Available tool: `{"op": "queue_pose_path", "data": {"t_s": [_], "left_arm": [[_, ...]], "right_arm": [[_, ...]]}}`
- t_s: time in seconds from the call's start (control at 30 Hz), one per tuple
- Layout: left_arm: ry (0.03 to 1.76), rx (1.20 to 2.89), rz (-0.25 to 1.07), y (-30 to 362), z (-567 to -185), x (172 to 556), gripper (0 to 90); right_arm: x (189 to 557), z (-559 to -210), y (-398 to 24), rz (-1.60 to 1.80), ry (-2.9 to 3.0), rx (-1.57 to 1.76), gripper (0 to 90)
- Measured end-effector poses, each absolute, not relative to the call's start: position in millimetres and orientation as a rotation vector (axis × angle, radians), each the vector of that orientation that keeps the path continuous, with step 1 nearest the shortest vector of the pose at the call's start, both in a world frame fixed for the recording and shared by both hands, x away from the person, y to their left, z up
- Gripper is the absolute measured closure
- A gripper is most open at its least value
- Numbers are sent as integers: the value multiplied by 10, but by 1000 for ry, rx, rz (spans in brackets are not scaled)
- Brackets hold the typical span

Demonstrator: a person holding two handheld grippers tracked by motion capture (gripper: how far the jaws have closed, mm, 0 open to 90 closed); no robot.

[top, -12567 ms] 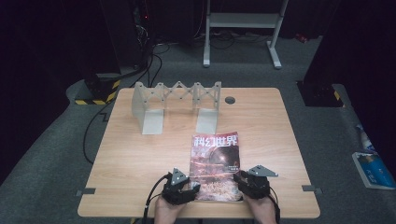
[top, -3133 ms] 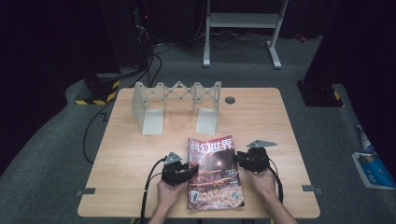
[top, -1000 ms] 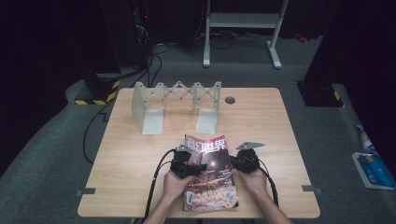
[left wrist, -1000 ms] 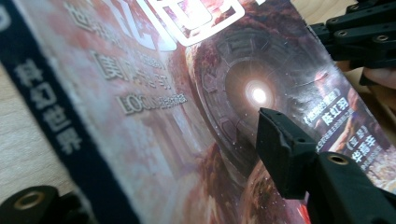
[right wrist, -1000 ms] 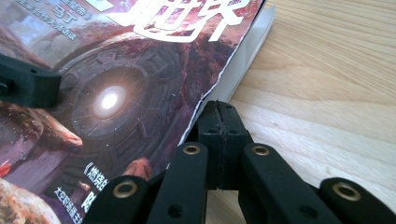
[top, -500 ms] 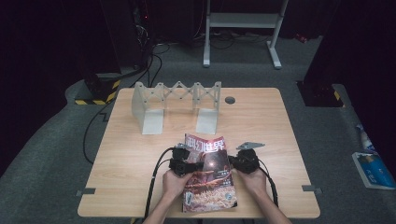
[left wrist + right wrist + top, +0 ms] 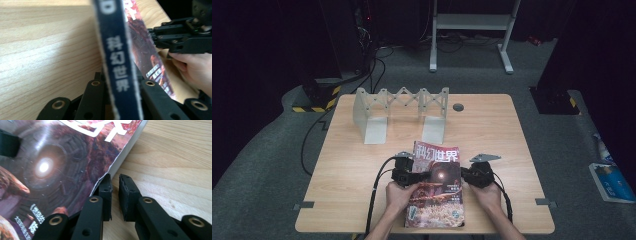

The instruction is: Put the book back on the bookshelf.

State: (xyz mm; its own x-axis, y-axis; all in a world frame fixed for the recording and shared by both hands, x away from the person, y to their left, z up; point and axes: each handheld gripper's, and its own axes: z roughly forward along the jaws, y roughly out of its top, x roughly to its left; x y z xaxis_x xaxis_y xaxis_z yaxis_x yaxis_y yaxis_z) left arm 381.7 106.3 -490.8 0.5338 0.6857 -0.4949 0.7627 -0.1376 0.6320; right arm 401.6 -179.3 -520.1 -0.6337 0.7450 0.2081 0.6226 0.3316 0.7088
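Note:
A magazine (image 7: 437, 185) with a reddish cover lies near the table's front edge, between my two grippers. My left gripper (image 7: 419, 176) is at its left edge. In the left gripper view the jaws (image 7: 122, 82) have just been closing and are shut on the dark blue spine (image 7: 116, 50), which stands between them. My right gripper (image 7: 464, 175) is at the magazine's right edge. Its jaws (image 7: 115, 180) have just been opening and now stand slightly apart over bare wood with nothing between them. The cover's edge (image 7: 62, 165) lies just beside the left jaw.
A grey accordion-style rack (image 7: 399, 112) stands at the back of the wooden table (image 7: 352, 165), with a black round cap (image 7: 458, 107) to its right. A white frame (image 7: 472, 22) stands on the floor behind, and a blue item (image 7: 609, 180) lies on the floor at right.
The magazine has shifted slightly to the right and lies flatter than a second ago. Both hands have stayed almost where they were.

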Motion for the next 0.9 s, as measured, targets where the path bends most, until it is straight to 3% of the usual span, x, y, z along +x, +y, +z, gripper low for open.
{"op": "queue_pose_path", "data": {"t_s": [0.2,0.9], "left_arm": [[1152,1854,-111,1070,-4826,3763,824],[1019,1882,-41,1033,-4470,3605,837]], "right_arm": [[3951,-5189,-1897,1173,2420,1248,703],[3758,-5245,-2478,1031,2198,1287,546]]}}
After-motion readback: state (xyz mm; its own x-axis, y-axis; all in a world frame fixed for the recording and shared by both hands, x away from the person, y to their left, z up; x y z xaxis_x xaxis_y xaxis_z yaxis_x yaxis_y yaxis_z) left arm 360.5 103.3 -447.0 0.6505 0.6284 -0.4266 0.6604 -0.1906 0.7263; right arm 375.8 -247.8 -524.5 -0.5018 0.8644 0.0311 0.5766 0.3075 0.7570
